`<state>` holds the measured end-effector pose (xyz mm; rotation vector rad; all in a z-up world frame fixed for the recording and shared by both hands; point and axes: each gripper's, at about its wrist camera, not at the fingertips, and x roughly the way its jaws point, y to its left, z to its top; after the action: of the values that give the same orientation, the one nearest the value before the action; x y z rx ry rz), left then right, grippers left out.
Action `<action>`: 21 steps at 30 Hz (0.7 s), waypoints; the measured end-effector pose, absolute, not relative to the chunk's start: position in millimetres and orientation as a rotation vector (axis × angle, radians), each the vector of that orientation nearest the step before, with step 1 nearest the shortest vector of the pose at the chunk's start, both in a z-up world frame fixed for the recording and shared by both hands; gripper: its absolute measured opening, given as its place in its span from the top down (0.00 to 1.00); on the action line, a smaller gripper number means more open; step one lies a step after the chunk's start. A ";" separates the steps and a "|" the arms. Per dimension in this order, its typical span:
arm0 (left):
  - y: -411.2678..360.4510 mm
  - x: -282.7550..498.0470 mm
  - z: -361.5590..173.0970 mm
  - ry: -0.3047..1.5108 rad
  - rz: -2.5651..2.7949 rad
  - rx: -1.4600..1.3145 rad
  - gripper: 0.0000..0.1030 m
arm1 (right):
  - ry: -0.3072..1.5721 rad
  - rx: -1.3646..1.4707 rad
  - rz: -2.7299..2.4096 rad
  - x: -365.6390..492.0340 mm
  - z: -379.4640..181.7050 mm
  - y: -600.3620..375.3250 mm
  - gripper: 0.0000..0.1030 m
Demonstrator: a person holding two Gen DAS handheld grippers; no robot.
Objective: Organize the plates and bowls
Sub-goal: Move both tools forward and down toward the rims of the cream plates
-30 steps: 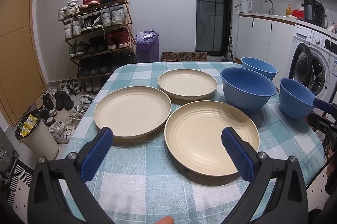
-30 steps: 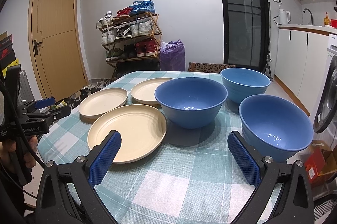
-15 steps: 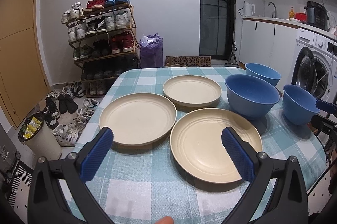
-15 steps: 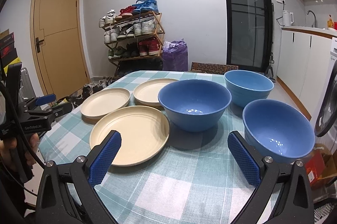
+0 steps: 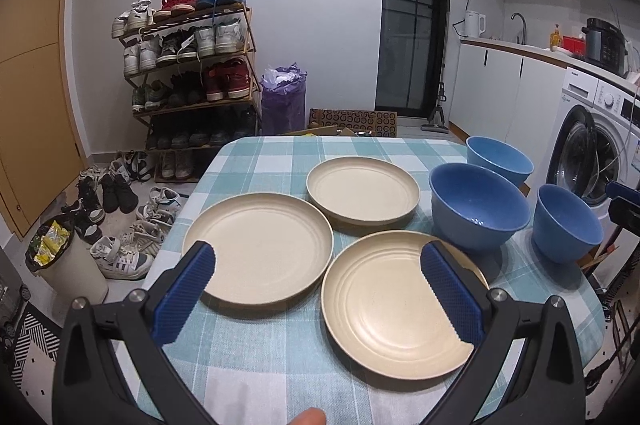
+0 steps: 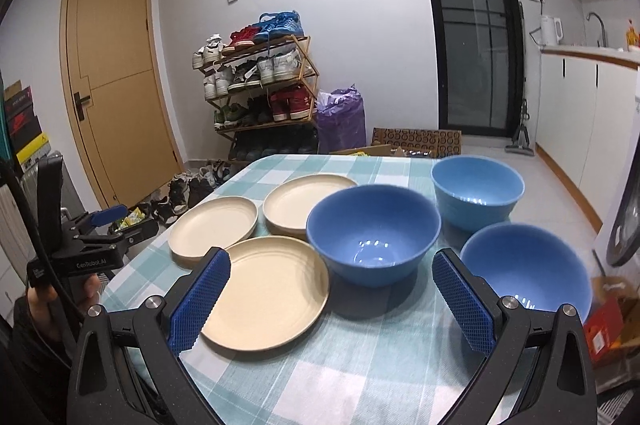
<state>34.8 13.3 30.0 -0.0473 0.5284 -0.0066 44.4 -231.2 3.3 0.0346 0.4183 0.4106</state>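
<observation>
Table (image 5: 256,353) with a teal-and-white checked cloth carries three cream plates and three blue bowls, all separate, none stacked.

Left gripper (image 5: 318,291): fingers spread wide, holding nothing, hovering over the near edge of the table. In the left wrist view the left plate (image 5: 258,249) lies past the left pad and the near plate (image 5: 394,309) lies partly behind the right pad; their rims lie just beside each other. Far plate (image 5: 363,190) sits behind both, close to them.

Right gripper (image 6: 328,299): fingers spread wide, holding nothing, above the near table edge. Between its pads the right wrist view shows the big bowl (image 6: 373,232), upright, just beside the near plate (image 6: 266,299). Near bowl (image 6: 528,265) sits to the right, partly behind the right pad. Far bowl (image 6: 477,191) stands behind these two. All bowls are upright and empty.

A hand (image 6: 86,291) holding the left gripper's handle shows at the left edge of the right wrist view. Shoe rack (image 5: 188,73) stands against the back wall.
</observation>
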 end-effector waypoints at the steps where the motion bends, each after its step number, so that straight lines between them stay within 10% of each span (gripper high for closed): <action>1: 13.5 36.4 31.6 0.527 -0.007 -0.048 0.00 | 0.418 0.032 0.413 46.5 6.7 -230.6 0.00; 21: 27.2 87.5 58.9 0.548 -0.033 -0.071 0.00 | 0.418 0.025 0.453 104.1 70.8 -223.9 0.00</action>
<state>87.5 27.2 58.9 -0.0710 0.5480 -0.0331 104.1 -223.9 70.8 0.0254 0.4178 0.4529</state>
